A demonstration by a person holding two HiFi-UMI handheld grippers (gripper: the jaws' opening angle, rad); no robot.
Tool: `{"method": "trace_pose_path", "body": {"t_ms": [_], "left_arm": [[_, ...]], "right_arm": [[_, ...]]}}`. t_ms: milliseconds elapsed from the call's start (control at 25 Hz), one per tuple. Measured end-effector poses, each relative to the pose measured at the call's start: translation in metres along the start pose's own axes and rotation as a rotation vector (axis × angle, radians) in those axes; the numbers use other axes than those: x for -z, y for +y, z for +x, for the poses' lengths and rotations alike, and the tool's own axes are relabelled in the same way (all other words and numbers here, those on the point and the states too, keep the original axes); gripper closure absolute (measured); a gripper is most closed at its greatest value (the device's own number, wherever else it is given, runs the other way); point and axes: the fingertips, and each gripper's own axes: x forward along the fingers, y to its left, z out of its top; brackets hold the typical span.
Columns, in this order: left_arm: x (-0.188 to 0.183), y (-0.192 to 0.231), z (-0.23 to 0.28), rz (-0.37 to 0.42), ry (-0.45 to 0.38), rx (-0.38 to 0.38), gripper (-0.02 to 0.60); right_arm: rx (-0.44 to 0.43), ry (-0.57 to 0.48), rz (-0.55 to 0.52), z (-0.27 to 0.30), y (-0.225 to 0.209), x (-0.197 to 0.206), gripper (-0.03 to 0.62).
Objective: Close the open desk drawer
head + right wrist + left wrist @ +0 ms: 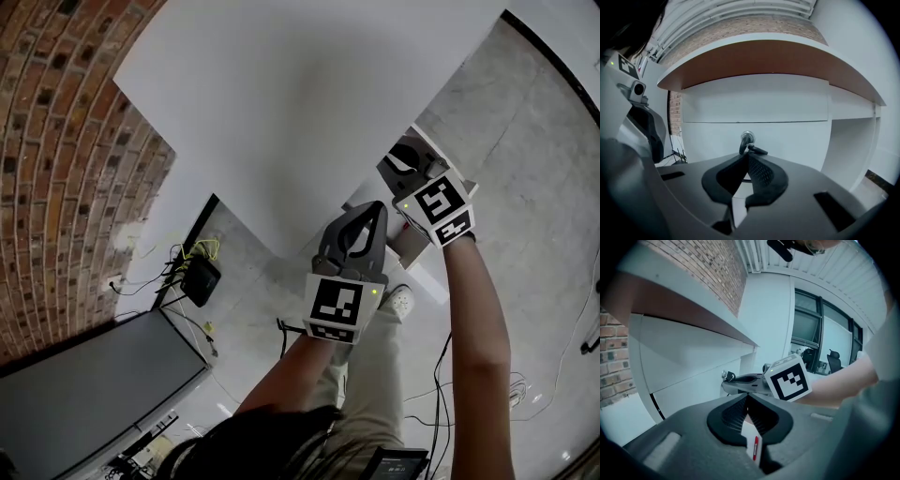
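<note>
While the drawer (792,138) appears to stand out from under the counter (309,103), right of centre in the head view, the closing looks not yet done; the whole push seems left to make. The right tongs (748,158) are pinched together and empty. Their tips aim at the key (749,143) in the drawer front and are near it, though I cannot tell whether they touch. The left tongs (746,400) are likewise closed on nothing, held at lower centre, beside the right pair. Both forearms reach forward, with the tongs tilted slightly downward.
</note>
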Motion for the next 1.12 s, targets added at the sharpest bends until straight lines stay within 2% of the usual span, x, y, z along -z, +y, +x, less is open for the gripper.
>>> {"method": "trace_pose_path", "body": {"t_ms": [400,560,760,960,1120], "left_arm": [[-0.001,0.000,0.000,0.032,0.007,0.003,0.575],[0.002,-0.003,-0.003,0.051,0.014,0.001,0.575],[0.001,-0.003,-0.008,0.052,0.009,-0.008,0.575],[0.005,-0.004,-0.010,0.043,0.007,-0.019,0.575],[0.006,-0.005,-0.012,0.032,0.007,-0.029,0.575]], "right_arm": [[0.048,0.026,-0.003,0.010,0.000,-0.005,0.585],[0.023,0.032,0.012,0.010,0.001,-0.001,0.585],[0.013,0.024,0.011,-0.005,0.004,0.000,0.585],[0.063,-0.041,0.063,-0.031,-0.003,-0.007,0.585],[0.074,-0.044,0.052,-0.052,-0.002,-0.011,0.585]]}}
